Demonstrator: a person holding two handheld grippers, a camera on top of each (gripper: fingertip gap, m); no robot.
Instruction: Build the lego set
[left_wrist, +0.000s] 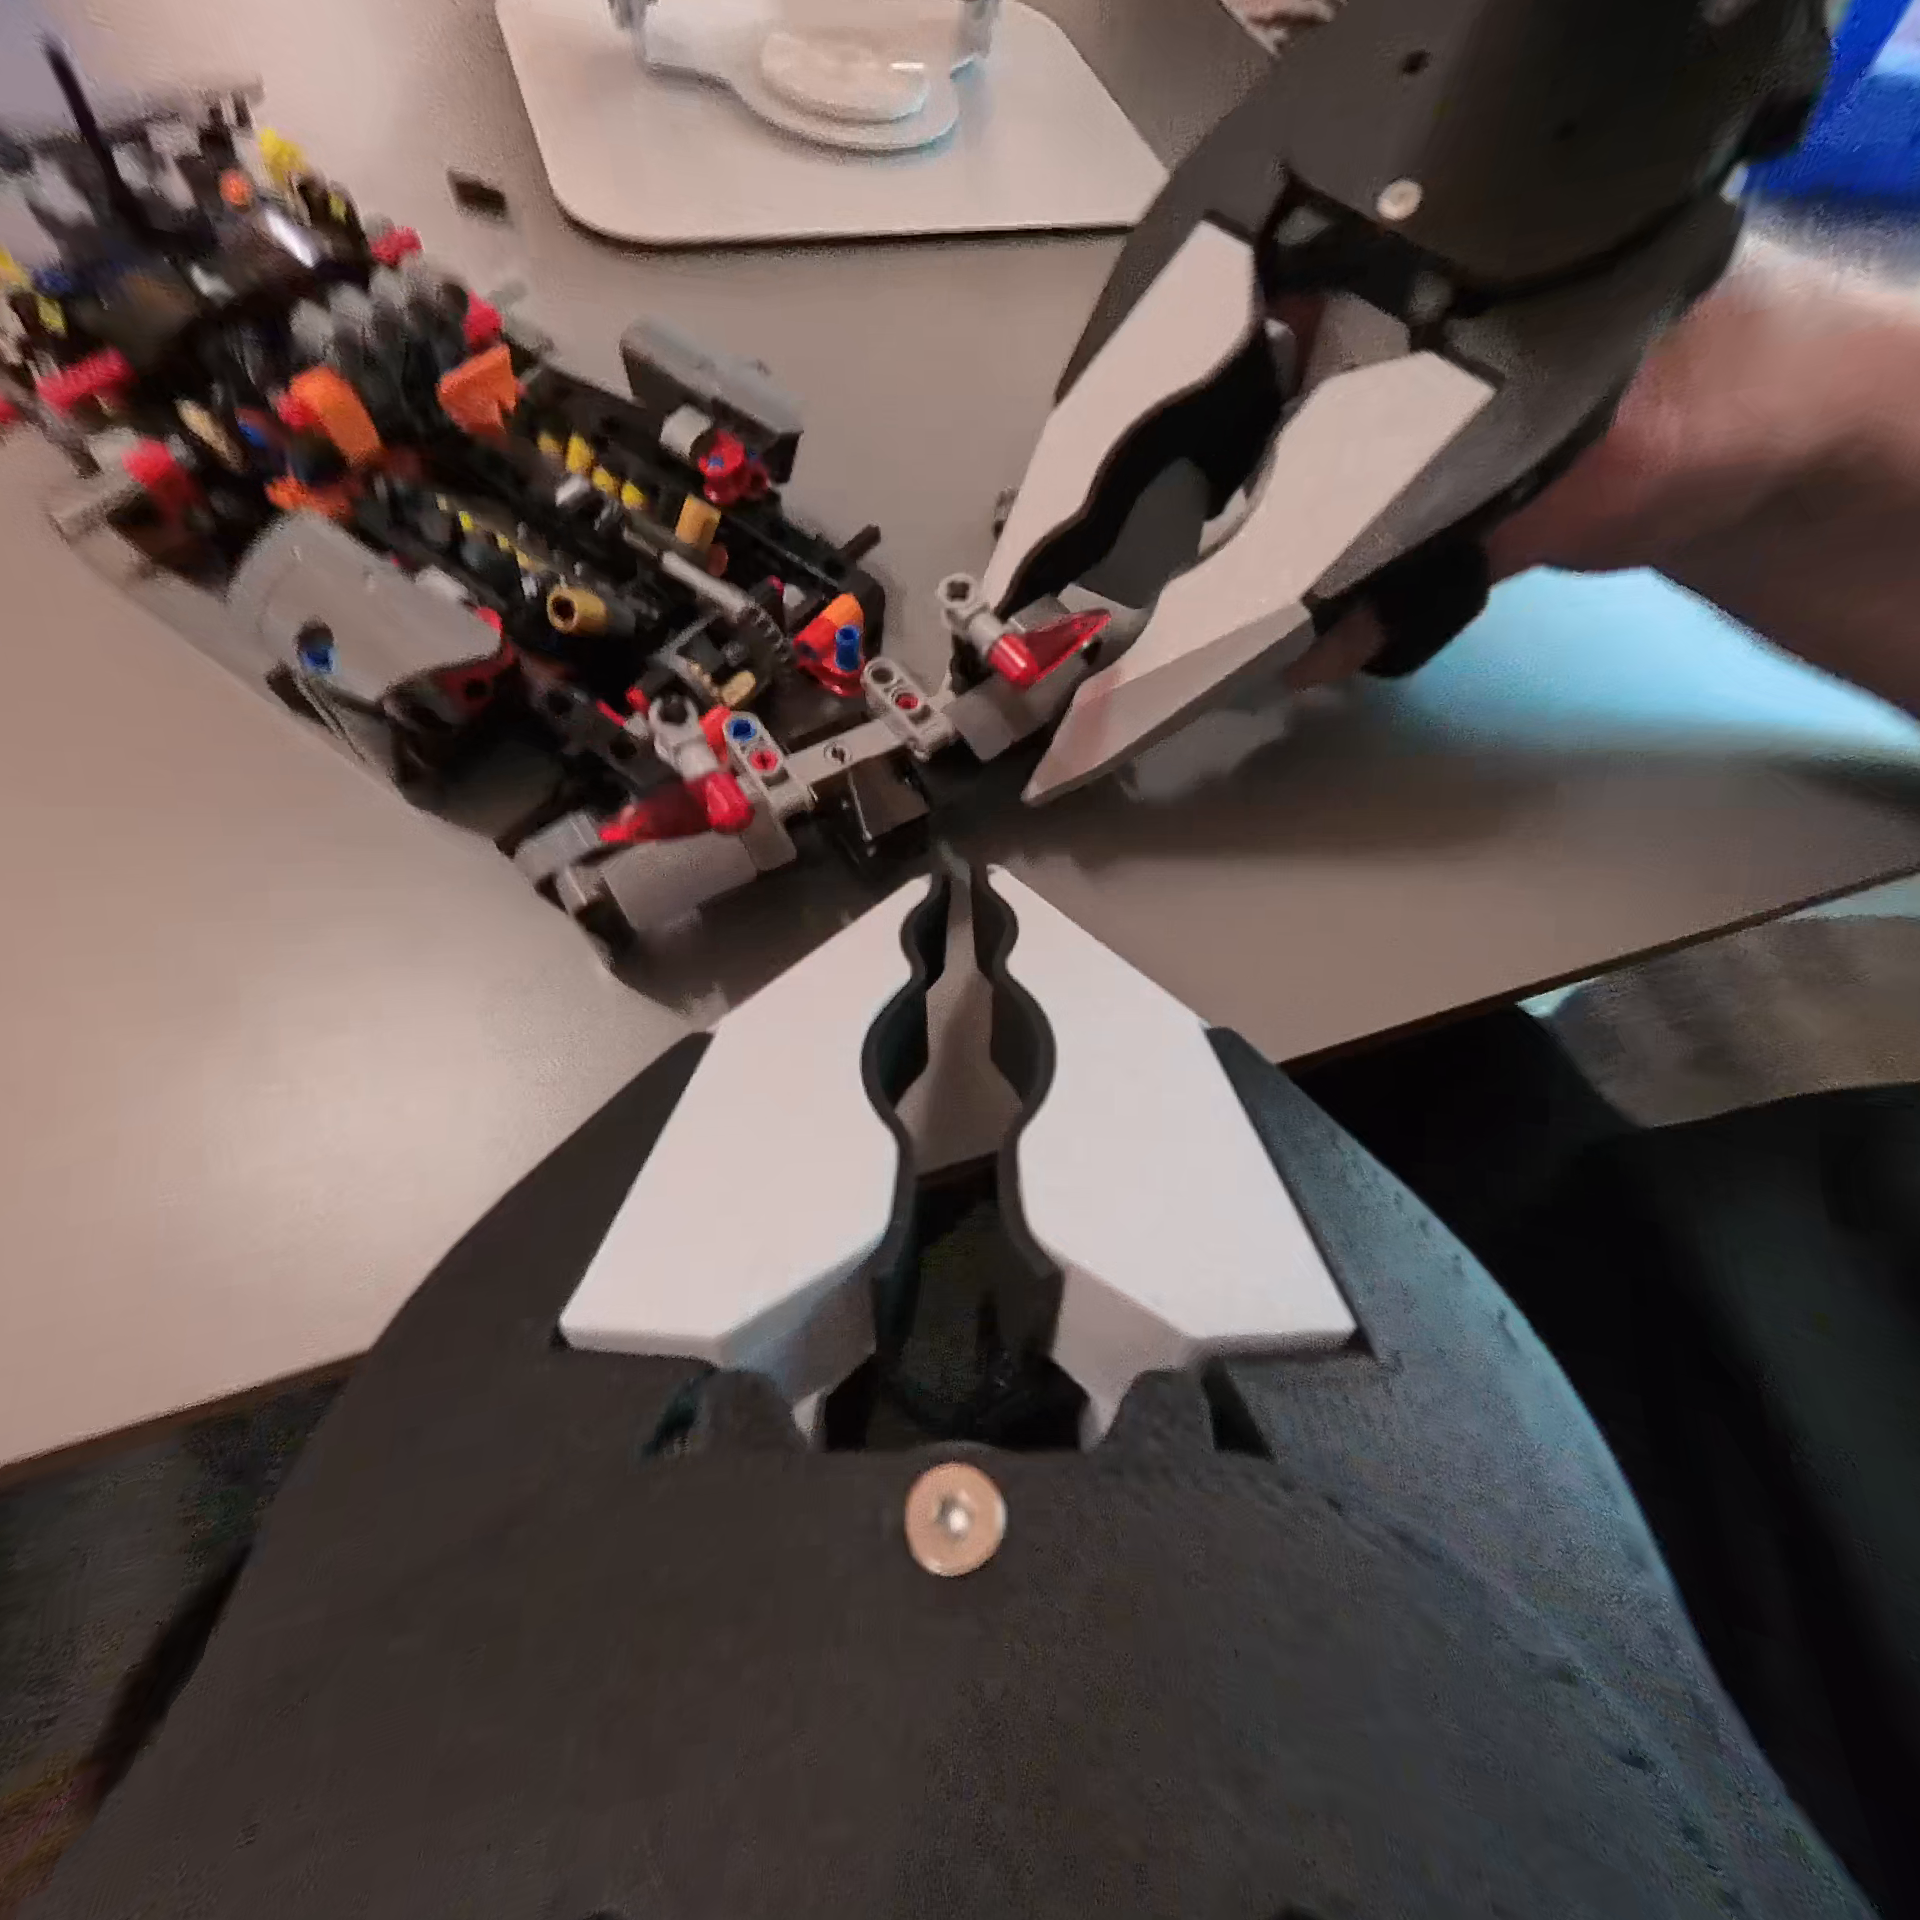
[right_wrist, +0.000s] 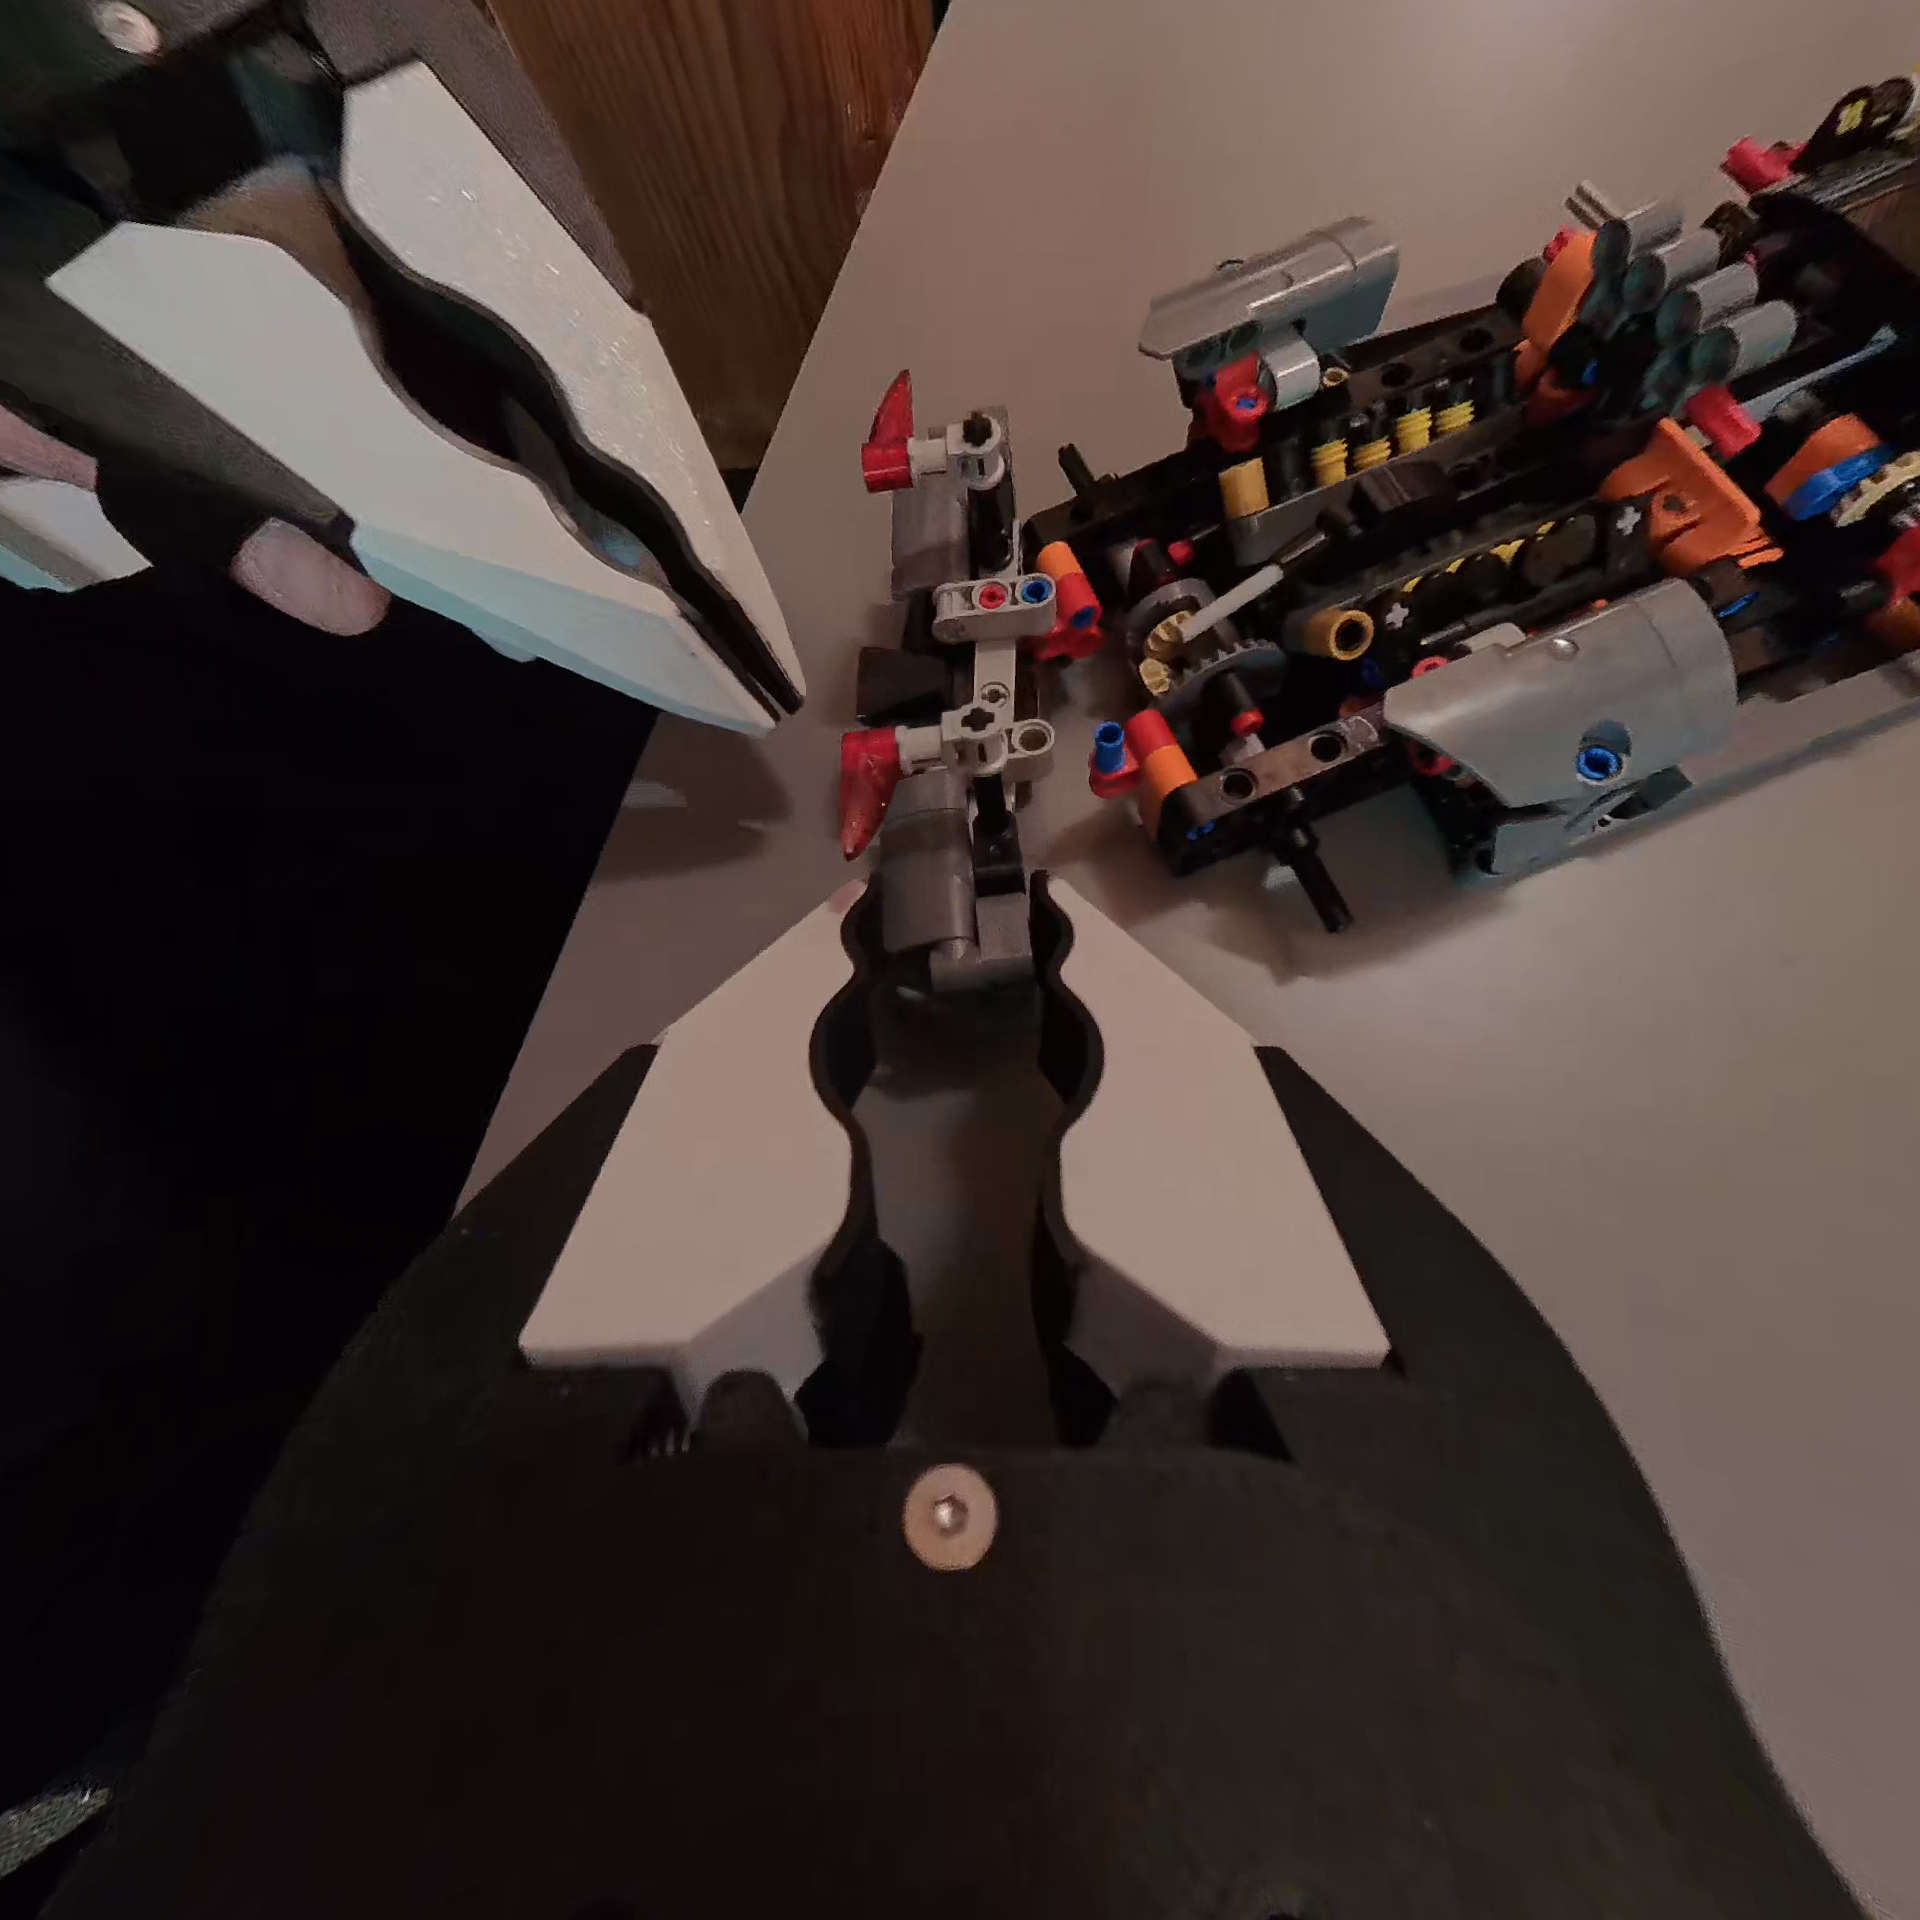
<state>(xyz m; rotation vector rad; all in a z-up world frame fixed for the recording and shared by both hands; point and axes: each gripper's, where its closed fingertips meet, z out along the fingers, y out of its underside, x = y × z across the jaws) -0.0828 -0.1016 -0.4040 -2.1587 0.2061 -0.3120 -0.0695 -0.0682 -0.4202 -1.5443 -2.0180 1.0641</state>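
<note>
A long Lego car chassis (left_wrist: 499, 540) of black, grey, orange and red parts lies on the pale table (left_wrist: 208, 1039); it also shows in the right wrist view (right_wrist: 1455, 582). A small grey sub-assembly (right_wrist: 982, 665) with a red clear piece at each end lies across the chassis's near end. I cannot tell if it is joined to it. My right gripper (right_wrist: 951, 914) is shut on the sub-assembly's grey end block, and shows so in the left wrist view (left_wrist: 1023, 707). My left gripper (left_wrist: 961, 878) is shut and empty, its tips just short of the sub-assembly (left_wrist: 894, 717); it also shows in the right wrist view (right_wrist: 784, 707).
A white base plate (left_wrist: 831, 177) with a clear stand sits at the table's far side. The table edge (left_wrist: 1455, 997) runs close behind the left gripper's tips. A gloved hand (left_wrist: 1714, 468) holds the right gripper. A wooden surface (right_wrist: 707, 156) lies beyond the table.
</note>
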